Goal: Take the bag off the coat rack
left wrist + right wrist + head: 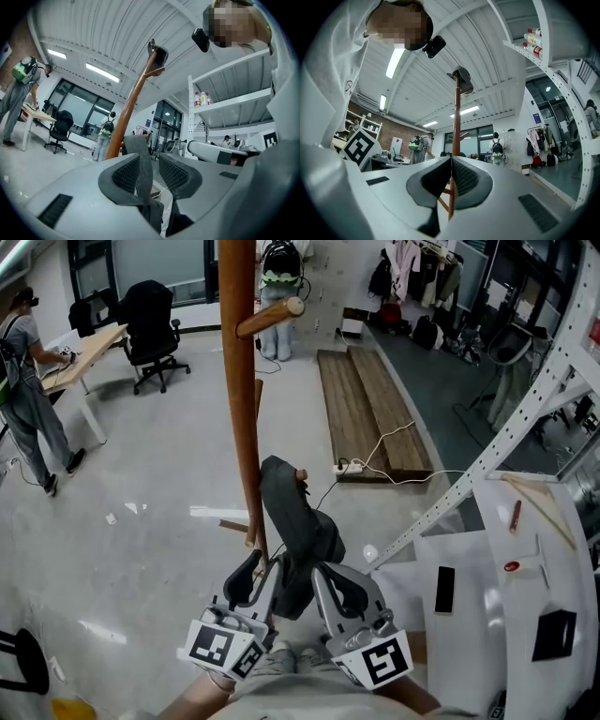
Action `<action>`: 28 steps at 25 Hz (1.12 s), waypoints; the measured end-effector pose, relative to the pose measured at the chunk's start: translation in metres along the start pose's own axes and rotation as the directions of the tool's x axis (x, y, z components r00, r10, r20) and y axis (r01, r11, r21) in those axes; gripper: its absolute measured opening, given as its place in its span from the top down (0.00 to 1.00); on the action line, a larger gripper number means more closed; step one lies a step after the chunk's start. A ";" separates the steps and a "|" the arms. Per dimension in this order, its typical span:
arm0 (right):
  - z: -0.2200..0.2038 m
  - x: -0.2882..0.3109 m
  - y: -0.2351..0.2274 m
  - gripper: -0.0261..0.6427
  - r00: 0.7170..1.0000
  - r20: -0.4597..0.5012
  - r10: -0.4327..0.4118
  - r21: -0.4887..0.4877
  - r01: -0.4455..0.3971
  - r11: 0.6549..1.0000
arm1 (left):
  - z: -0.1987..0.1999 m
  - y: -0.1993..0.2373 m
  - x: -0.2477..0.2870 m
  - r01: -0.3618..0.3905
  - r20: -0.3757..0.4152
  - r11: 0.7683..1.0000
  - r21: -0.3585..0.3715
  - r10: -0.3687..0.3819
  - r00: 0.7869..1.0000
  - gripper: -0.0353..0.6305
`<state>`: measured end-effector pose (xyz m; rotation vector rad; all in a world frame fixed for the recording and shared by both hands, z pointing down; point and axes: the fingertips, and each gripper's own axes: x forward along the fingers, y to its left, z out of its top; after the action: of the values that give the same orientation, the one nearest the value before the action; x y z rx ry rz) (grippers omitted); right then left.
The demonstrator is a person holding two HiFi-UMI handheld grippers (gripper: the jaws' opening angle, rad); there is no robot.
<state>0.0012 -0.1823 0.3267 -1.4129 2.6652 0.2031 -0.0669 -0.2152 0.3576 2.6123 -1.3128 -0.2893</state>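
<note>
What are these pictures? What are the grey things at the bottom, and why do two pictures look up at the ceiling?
A person holds two grabbing tools. The head view comes from a camera on the person's head, looking down: the left hand-held gripper and right hand-held gripper are at a bag hanging on a wooden coat rack. The other two pictures come from upward-pointing cameras riding on each tool. The left jaws are apart with the bag's strap between them. The right jaws are together, holding nothing visible. Planks lie on the floor.
</note>
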 end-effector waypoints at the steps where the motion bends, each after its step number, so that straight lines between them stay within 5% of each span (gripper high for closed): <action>1: 0.002 0.000 0.000 0.93 1.000 0.003 0.002 -0.007 -0.002 1.000 | -0.001 0.000 0.002 0.000 -0.008 1.000 -0.006 0.000 1.000 0.76; 11: 0.008 0.002 -0.008 0.93 0.999 0.013 0.032 -0.016 -0.032 0.999 | -0.009 -0.001 0.037 -0.026 -0.045 0.998 -0.064 0.023 0.999 0.65; 28: -0.018 0.008 -0.027 0.93 0.997 -0.029 0.077 0.037 -0.076 0.996 | -0.043 0.020 0.082 -0.198 -0.126 0.977 -0.084 0.186 0.974 0.52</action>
<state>0.0186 -0.2068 0.3413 -1.3158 2.7351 0.1420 -0.0231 -0.2892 0.3970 2.3630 -1.4592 -0.1598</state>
